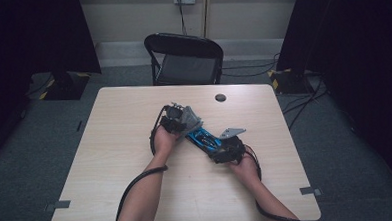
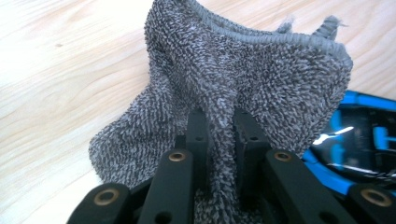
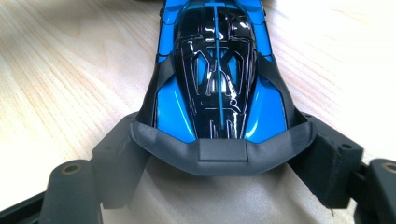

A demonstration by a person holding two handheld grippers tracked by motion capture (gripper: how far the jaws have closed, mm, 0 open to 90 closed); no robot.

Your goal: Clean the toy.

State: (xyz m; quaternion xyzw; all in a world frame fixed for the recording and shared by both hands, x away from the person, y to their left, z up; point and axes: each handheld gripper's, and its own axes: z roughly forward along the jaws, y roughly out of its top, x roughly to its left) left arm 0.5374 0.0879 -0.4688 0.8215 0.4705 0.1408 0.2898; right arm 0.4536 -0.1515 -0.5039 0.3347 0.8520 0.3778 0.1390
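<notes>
A blue and black toy car (image 1: 204,139) lies on the wooden table (image 1: 127,193), near its middle. My right gripper (image 1: 218,148) is shut on the car's near end. In the right gripper view its jaws press the two sides of the dark rear wing (image 3: 222,156), and the car's body (image 3: 217,70) points away. My left gripper (image 1: 186,123) is shut on a grey terry cloth (image 1: 188,117) at the car's far end. In the left gripper view the cloth (image 2: 261,84) bunches up between the jaws of my left gripper (image 2: 220,128). The car (image 2: 364,140) lies just to its right.
A small dark round object (image 1: 220,97) lies near the table's far edge. A black folding chair (image 1: 184,58) stands behind the table. Dark curtains hang at both sides, and cables (image 1: 303,98) run over the floor at the right.
</notes>
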